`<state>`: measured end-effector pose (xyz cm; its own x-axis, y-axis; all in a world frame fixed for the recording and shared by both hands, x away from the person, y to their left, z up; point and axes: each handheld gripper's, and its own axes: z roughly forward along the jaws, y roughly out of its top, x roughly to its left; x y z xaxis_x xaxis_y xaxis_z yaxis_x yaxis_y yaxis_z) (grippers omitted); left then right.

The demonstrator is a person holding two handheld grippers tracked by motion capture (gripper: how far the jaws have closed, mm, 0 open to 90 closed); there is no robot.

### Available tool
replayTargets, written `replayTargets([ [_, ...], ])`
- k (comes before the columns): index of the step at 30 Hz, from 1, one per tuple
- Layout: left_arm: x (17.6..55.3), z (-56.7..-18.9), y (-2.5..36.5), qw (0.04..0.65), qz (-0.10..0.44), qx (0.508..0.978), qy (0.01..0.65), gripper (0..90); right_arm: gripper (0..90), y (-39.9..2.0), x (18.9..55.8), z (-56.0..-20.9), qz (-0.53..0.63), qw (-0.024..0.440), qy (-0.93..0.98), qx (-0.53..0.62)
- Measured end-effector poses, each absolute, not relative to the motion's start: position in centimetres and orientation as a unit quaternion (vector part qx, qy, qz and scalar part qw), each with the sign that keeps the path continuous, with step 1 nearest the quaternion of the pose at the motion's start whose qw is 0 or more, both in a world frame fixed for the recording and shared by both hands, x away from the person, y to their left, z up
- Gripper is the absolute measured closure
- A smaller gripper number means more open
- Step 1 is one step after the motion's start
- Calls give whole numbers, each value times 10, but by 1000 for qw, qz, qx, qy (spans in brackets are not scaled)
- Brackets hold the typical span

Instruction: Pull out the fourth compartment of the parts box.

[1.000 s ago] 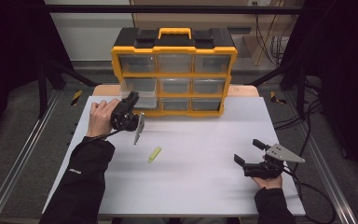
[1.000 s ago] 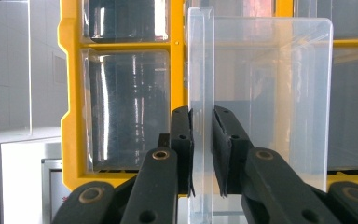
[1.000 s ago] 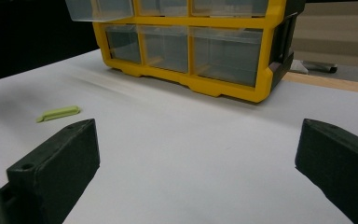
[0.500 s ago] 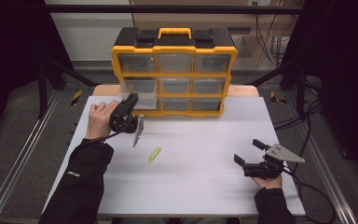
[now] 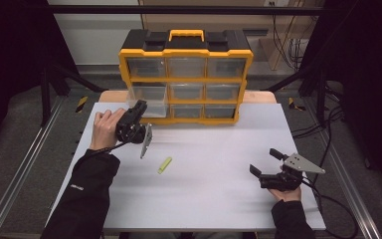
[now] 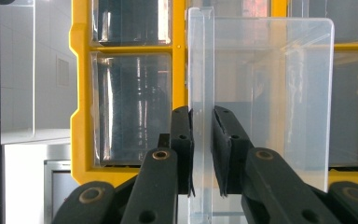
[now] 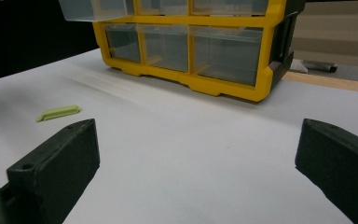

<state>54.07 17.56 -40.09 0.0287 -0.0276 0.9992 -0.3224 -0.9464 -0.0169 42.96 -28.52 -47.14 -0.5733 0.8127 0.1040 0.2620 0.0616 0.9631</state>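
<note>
My left gripper, hand rolled sideways, is clenched on the handle lip of the clear drawer, drawn partway out of the yellow organizer's left column, middle row I think. My right gripper rests released, low on the table well in front of the organizer.

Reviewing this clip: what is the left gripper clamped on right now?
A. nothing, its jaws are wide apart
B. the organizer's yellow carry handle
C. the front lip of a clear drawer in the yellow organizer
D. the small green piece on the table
C: in the left gripper view, the left gripper has its jaws pressed on the front lip of the clear drawer, which is pulled out of the yellow organizer.
</note>
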Motion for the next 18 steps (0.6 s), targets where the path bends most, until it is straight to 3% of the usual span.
replayTargets([
  [18,539,-401,177,103,684,711,-128,783,3,-285,430,-472,562,245,686,392],
])
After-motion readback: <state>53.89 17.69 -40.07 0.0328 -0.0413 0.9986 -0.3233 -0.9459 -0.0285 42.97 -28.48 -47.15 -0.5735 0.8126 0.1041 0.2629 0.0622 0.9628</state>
